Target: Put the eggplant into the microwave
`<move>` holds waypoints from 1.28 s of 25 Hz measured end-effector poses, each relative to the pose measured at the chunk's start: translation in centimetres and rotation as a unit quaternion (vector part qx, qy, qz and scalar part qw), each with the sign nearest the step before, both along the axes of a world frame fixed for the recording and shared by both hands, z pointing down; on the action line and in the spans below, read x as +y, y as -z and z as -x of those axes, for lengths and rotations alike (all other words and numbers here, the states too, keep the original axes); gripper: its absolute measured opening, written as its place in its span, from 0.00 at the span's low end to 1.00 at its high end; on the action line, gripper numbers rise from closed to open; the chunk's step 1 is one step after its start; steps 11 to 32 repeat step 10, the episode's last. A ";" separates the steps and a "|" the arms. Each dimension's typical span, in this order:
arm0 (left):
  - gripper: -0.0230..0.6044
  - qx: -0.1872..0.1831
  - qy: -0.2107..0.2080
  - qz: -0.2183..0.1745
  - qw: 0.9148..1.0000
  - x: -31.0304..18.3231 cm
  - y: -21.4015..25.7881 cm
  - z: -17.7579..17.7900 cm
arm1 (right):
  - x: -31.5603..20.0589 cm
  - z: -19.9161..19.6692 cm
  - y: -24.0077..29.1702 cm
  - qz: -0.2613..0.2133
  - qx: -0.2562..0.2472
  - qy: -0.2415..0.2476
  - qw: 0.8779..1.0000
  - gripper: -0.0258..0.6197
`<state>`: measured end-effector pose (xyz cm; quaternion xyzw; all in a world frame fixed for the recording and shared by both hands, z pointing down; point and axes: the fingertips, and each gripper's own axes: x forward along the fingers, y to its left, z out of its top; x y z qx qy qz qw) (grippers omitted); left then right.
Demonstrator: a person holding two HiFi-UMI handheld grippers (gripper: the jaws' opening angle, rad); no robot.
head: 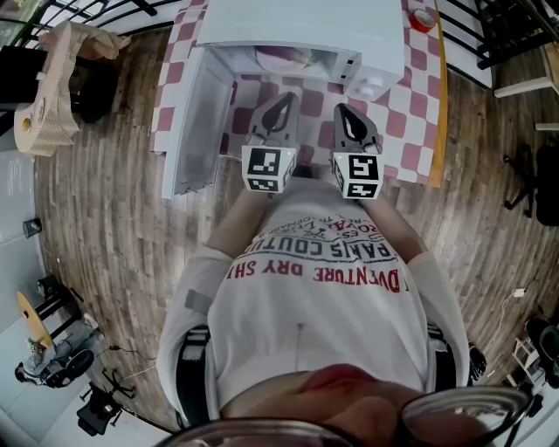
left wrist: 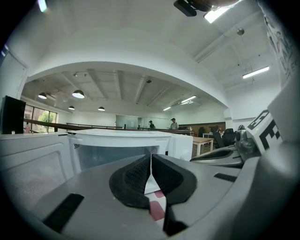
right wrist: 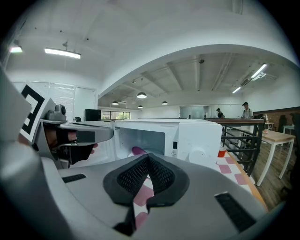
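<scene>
Fingers (left wrist: pixel 133 178) on the left gripper (left wrist: pixel 151 171) are together with nothing between them. The right gripper (right wrist: pixel 148 161) is the same, pads closed and empty. Pads are black dimpled rubber on matte grey plastic shells.

Both grippers hover low over the counter (head: pixel 410 105), which has a pink-and-white checked cloth, flat and probably a bit slippery under the appliance.

The door (head: pixel 199 122) stands swung wide on the left. It is a white frame with a flat window panel. The microwave (head: pixel 297 22) is a glossy white box.

The eggplant (right wrist: pixel 137 150) is already inside the cavity. It is smooth, purple and rounded, and lies well back from the opening.

I judge what's left is shutting the door:
- Keep the left fingers closed and press flat on the door's free edge, not on the window.
- Sweep along the hinge arc.
- Keep the right gripper out of the gap.
- Push steadily so the box doesn't skate on the cloth.
</scene>
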<state>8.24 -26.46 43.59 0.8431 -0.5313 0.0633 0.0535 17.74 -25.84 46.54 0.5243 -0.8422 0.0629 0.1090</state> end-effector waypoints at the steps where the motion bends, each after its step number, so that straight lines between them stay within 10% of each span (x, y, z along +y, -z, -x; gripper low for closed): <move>1: 0.09 0.000 0.001 0.000 1.000 0.0 -0.1 0.0 | 0.0 -0.1 -0.1 0.001 0.001 -0.001 1.000 0.08; 32: 0.09 -0.022 -0.003 -0.003 1.000 -0.2 -0.5 -0.5 | -0.2 -0.4 -0.6 0.012 0.008 -0.004 1.000 0.08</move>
